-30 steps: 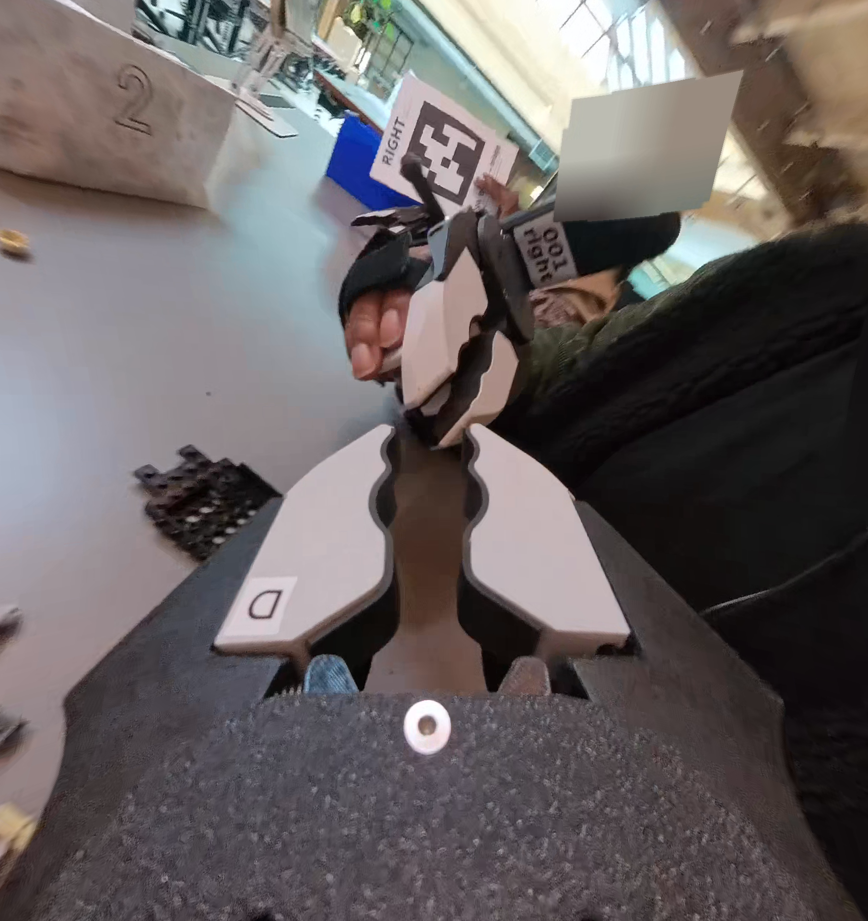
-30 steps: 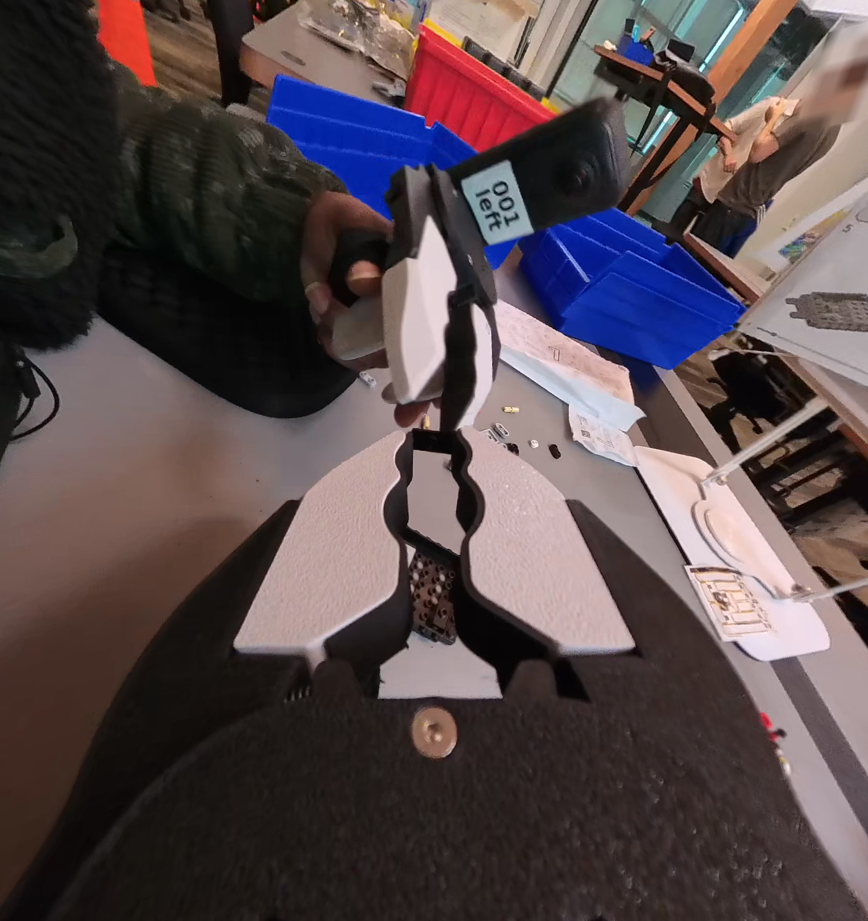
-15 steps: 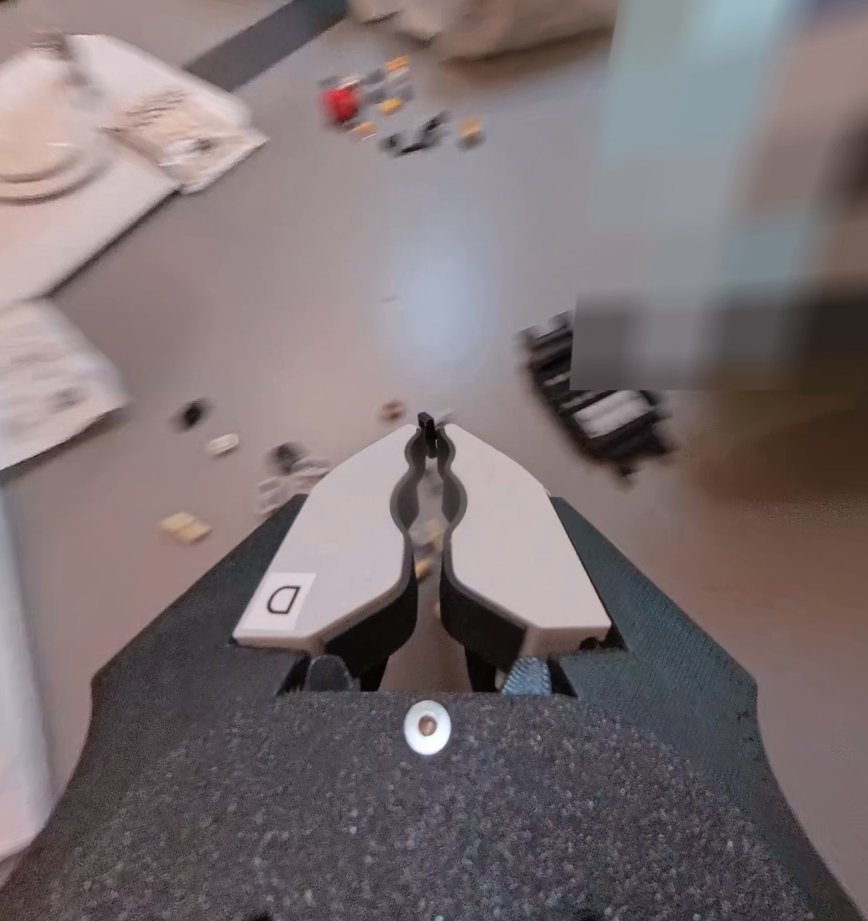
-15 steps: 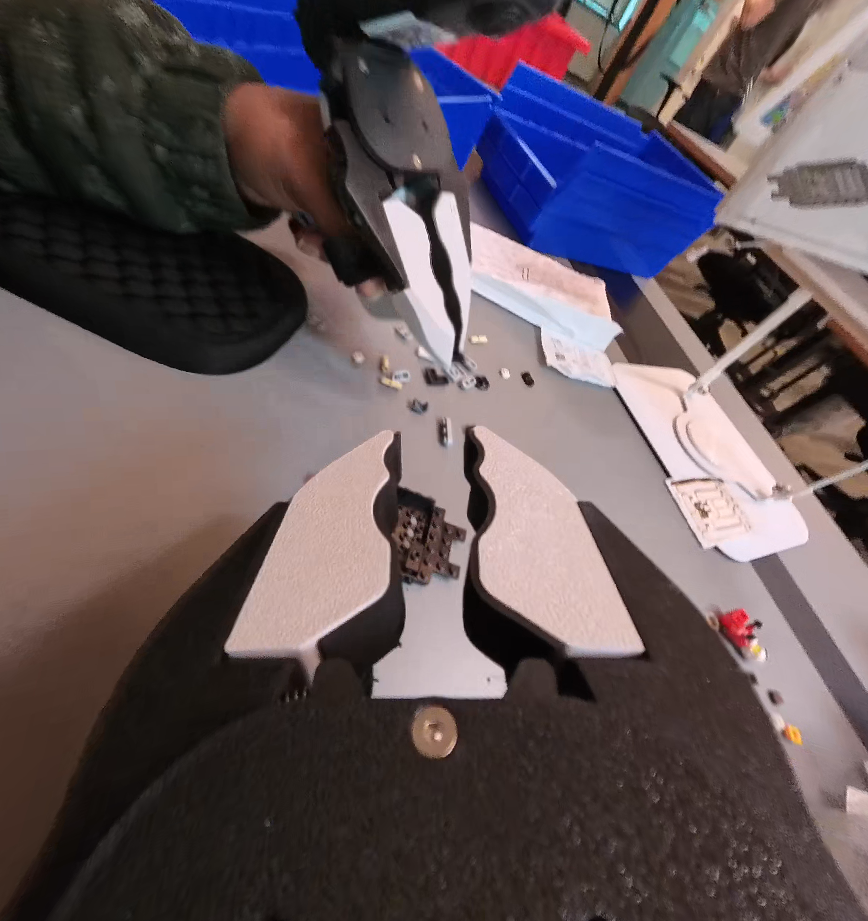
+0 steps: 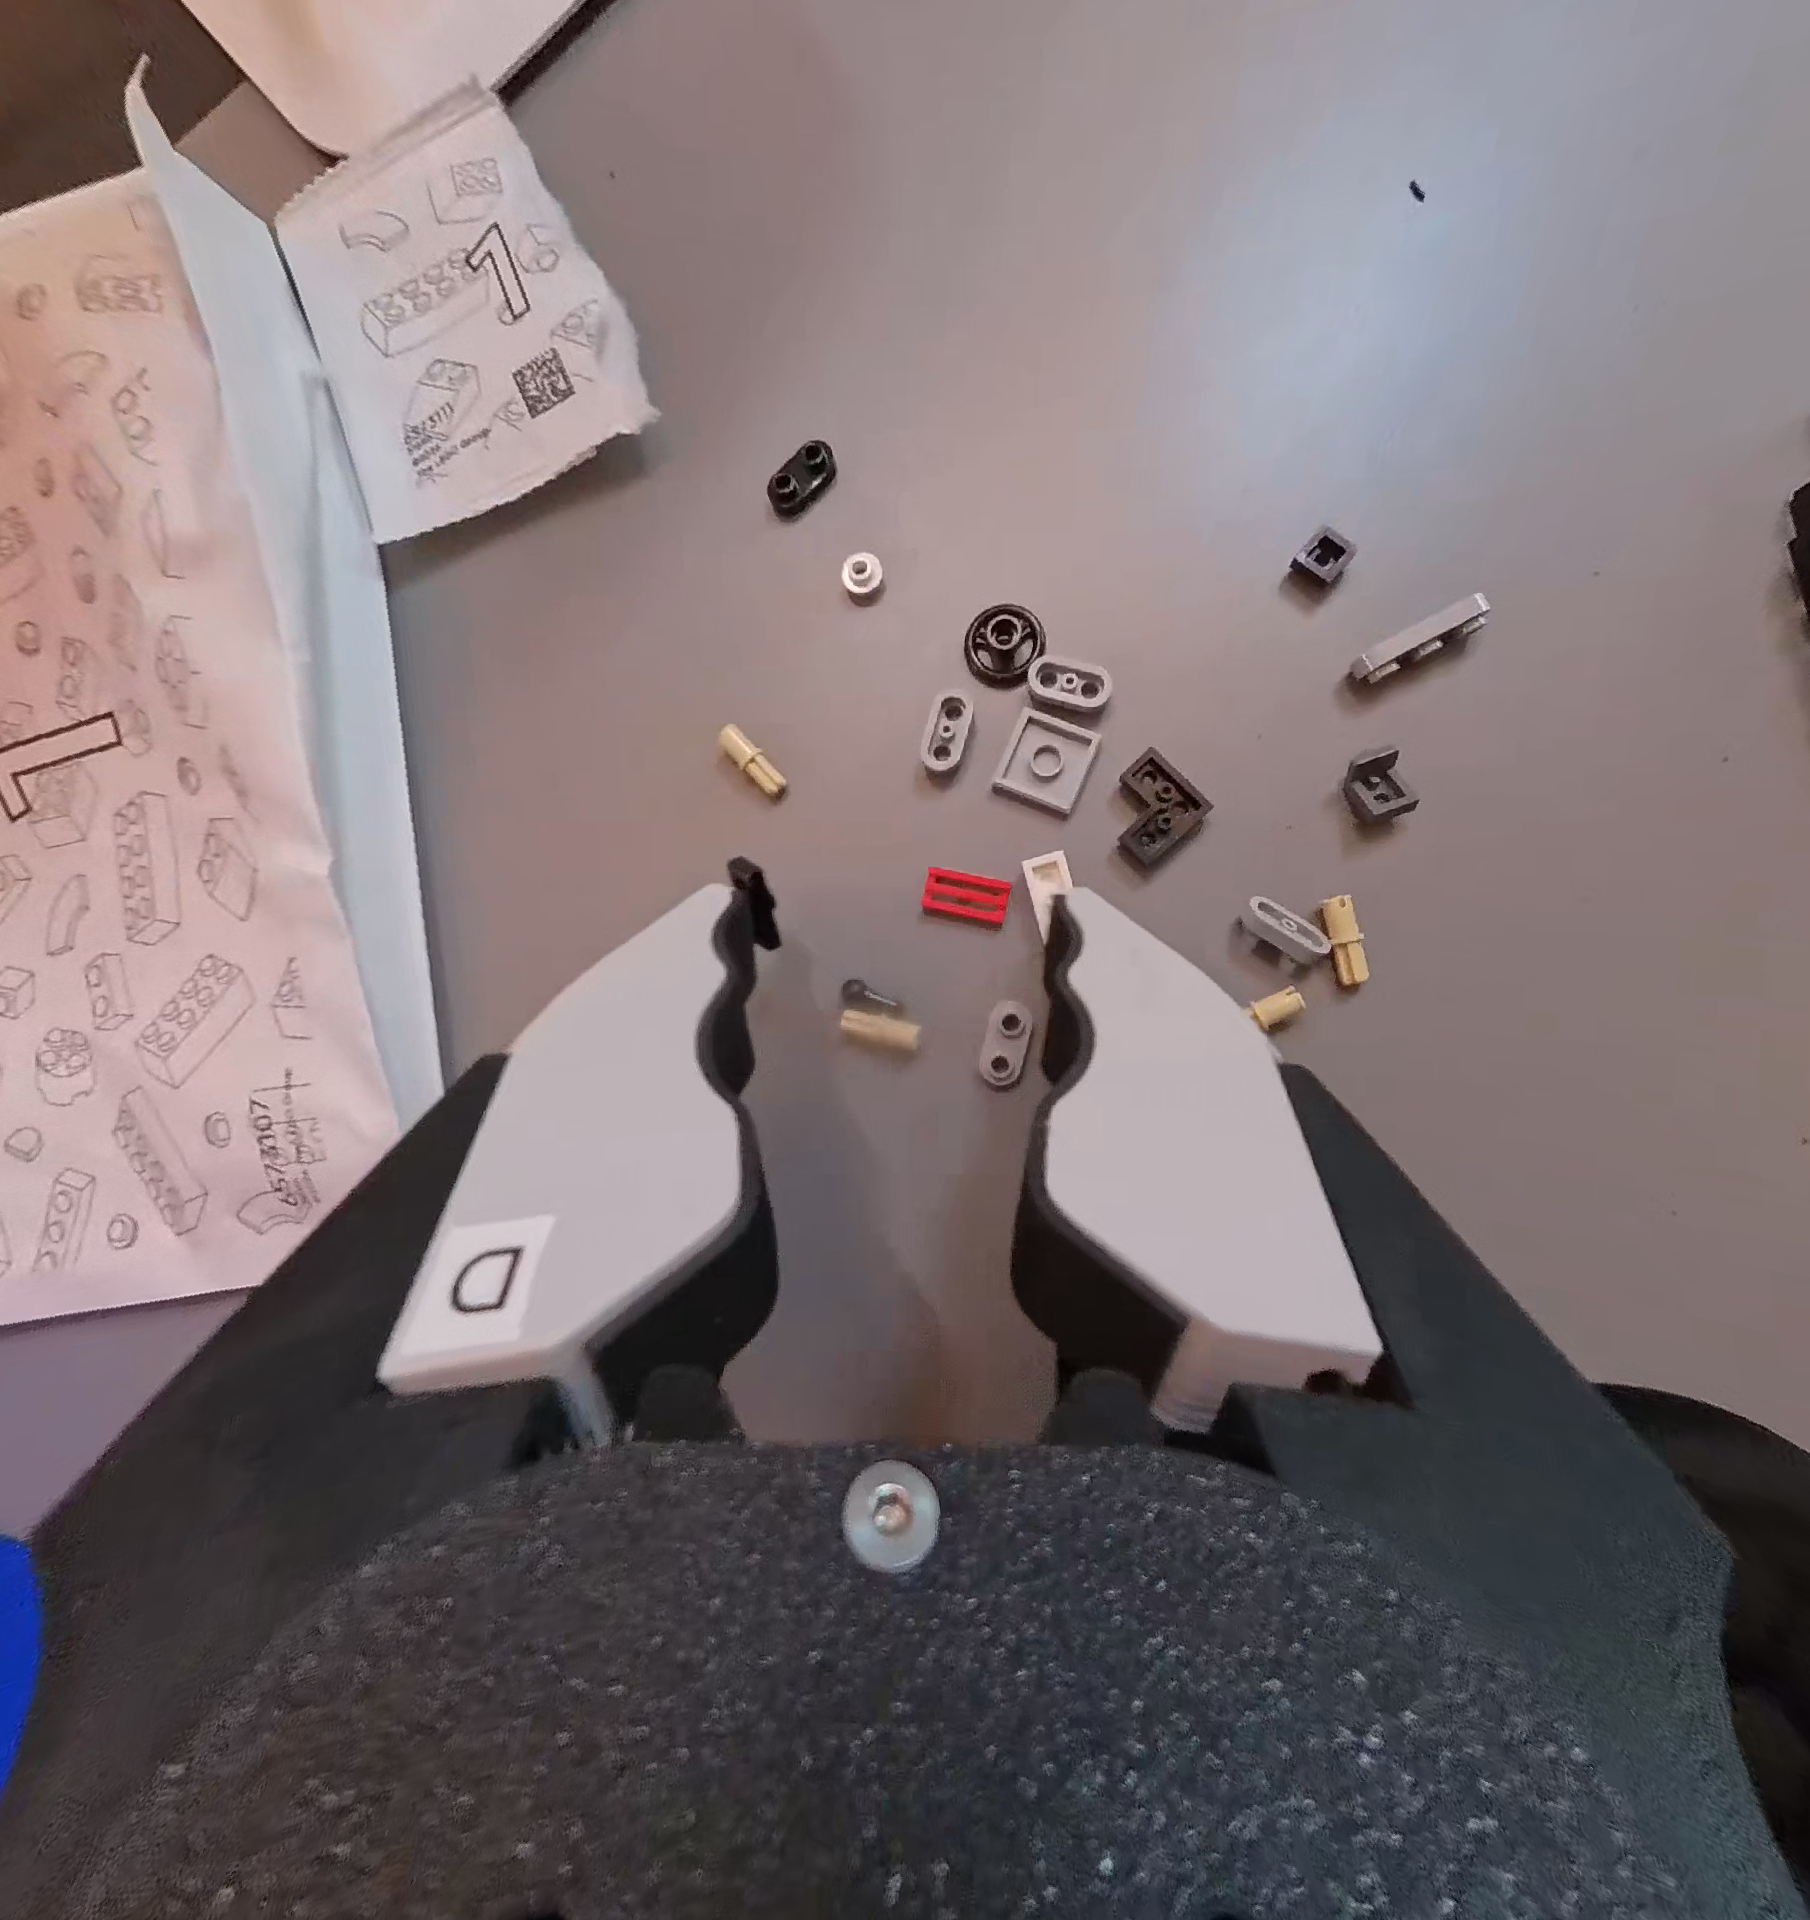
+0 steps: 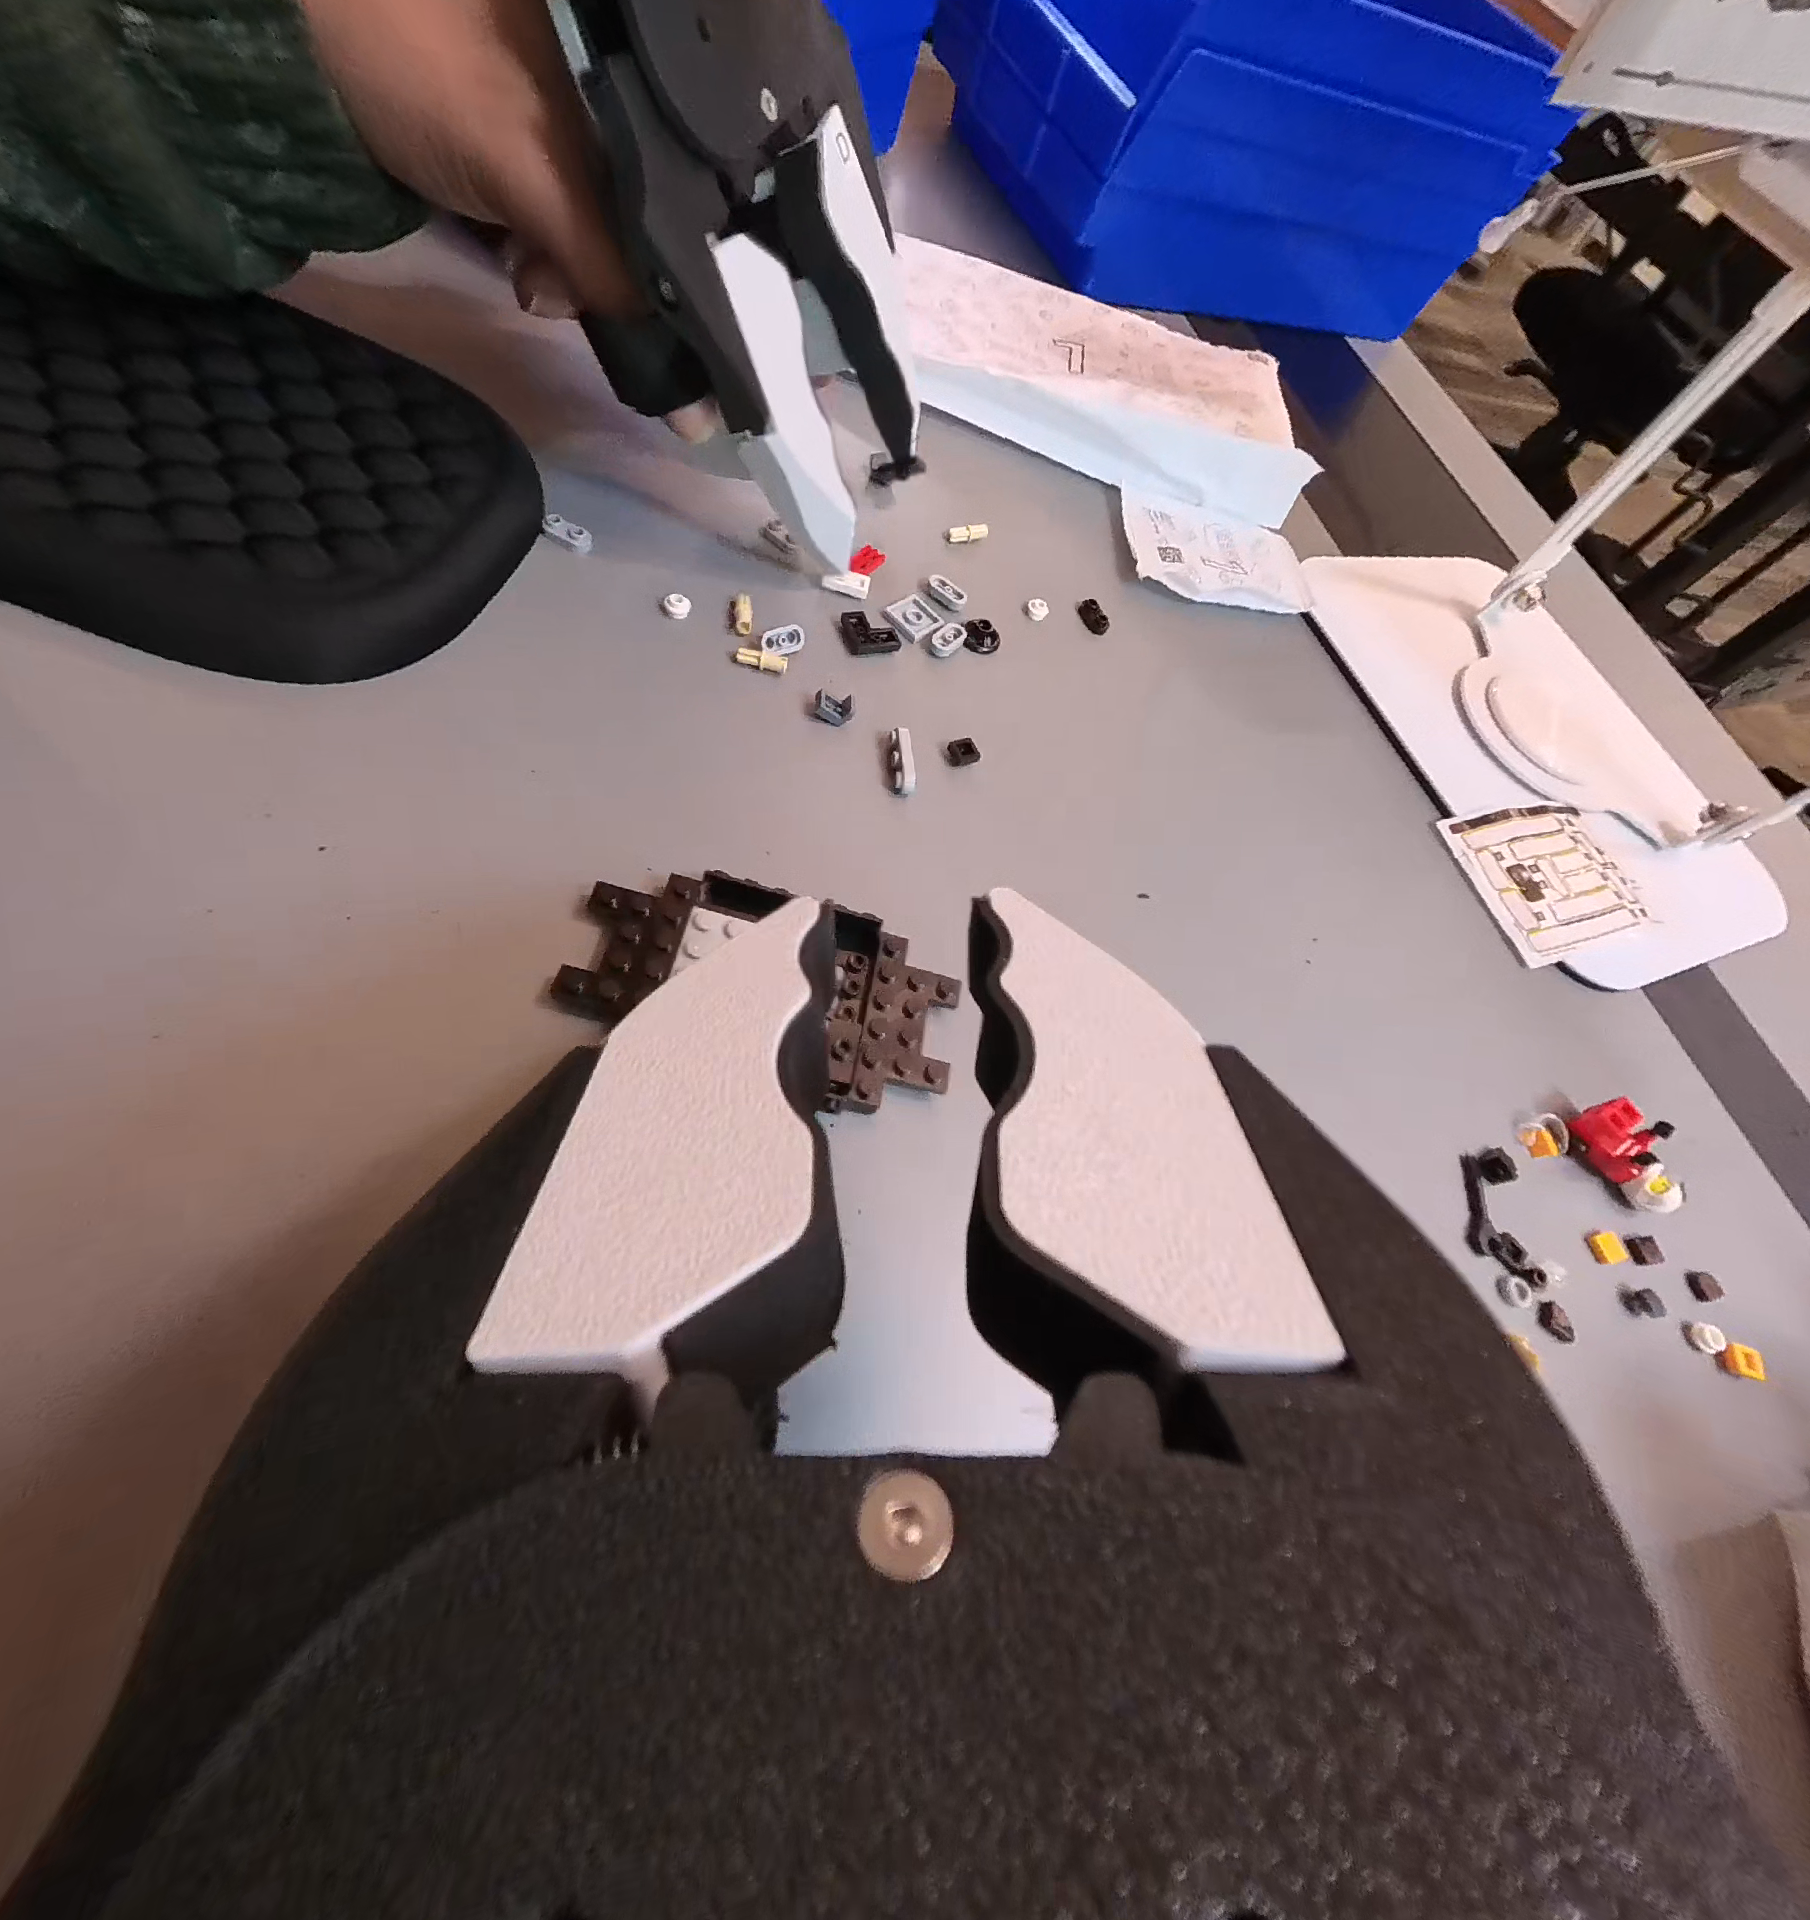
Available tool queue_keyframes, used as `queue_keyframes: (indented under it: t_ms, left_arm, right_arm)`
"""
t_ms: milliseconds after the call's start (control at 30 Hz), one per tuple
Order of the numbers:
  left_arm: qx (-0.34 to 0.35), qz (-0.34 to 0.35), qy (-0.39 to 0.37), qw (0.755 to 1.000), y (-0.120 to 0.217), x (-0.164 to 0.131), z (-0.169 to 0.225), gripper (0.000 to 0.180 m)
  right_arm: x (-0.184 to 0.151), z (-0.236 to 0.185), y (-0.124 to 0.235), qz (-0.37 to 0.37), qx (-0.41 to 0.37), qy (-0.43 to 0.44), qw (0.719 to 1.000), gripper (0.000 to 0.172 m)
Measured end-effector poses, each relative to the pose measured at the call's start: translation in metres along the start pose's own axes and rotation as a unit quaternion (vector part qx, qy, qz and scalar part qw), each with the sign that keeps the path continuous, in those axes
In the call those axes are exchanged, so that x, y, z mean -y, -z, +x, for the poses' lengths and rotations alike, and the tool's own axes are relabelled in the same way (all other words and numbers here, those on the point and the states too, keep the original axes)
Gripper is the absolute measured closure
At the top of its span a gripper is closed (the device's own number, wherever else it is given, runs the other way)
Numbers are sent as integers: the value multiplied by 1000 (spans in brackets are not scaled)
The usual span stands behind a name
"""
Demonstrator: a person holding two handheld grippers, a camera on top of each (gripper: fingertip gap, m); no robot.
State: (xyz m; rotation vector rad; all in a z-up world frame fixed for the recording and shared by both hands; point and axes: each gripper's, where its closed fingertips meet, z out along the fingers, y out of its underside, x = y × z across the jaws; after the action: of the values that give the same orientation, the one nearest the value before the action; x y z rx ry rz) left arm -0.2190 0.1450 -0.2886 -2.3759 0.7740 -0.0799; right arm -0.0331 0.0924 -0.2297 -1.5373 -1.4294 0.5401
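My left gripper (image 5: pixel 899 899) is open wide, low over a scatter of small brick pieces on the grey table (image 5: pixel 1192 312). A small black piece (image 5: pixel 750 902) sits against its left fingertip only; the right pad is far from it. A red grille tile (image 5: pixel 966 896), a tan pin (image 5: pixel 880 1029) and a grey two-hole plate (image 5: pixel 1005 1042) lie between the fingers. A white piece (image 5: pixel 1046 878) lies at the right fingertip. The right wrist view shows the left gripper (image 6: pixel 870 509) tips-down, with the black piece (image 6: pixel 893 470) beneath it. My right gripper (image 6: pixel 901 909) is open and empty above a black studded plate assembly (image 6: pixel 901 1013).
Printed paper bags (image 5: pixel 132 727) lie to the left of the pieces. Blue bins (image 6: pixel 1244 156) stand at the back. A white lamp base (image 6: pixel 1535 748) sits at the right edge. A black cushion (image 6: pixel 205 468) lies at the left. More small pieces, one red (image 6: pixel 1607 1138), lie at the right. The left gripper's tips are roughly 20 centimetres from the right gripper's.
My left gripper swung from beside the right gripper down to the table. It was shut on the small black piece half a second ago and has since opened wide. My right gripper widened slightly.
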Motion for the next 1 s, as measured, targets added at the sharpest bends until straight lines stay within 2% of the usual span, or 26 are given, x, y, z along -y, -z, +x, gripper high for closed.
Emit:
queue_keyframes:
  t_ms: [133,233,333,467,533,633,767,833,1000]
  left_arm:
    - [-45,2,20,999,2,-1,6,115]
    - [-90,15,29,995,7,1,15,113]
    - [-131,0,20,991,8,-5,24,109]
    - [-172,-12,10,985,11,-10,37,113]
    - [-138,-4,9,990,8,-8,27,111]
    - [-114,60,-7,992,16,13,22,117]
    - [-93,172,-67,978,36,48,37,137]
    - [-108,186,-97,972,36,52,54,142]
    - [-172,157,-135,963,20,45,101,145]
  right_arm:
    - [-3,2,0,0,4,-20,1000,147]
    - [-4,3,1,1,7,-26,1000,147]
    - [-6,2,0,-4,12,-28,1000,147]
    - [-9,-1,-2,-11,19,-26,999,148]
    - [-10,-1,-2,-14,19,-24,999,148]
    - [-11,2,-1,-15,9,-24,1000,148]
    - [-20,7,1,-37,14,-51,998,144]
    - [-28,6,1,-55,31,-78,995,138]
    - [-40,4,-1,-82,54,-124,987,136]
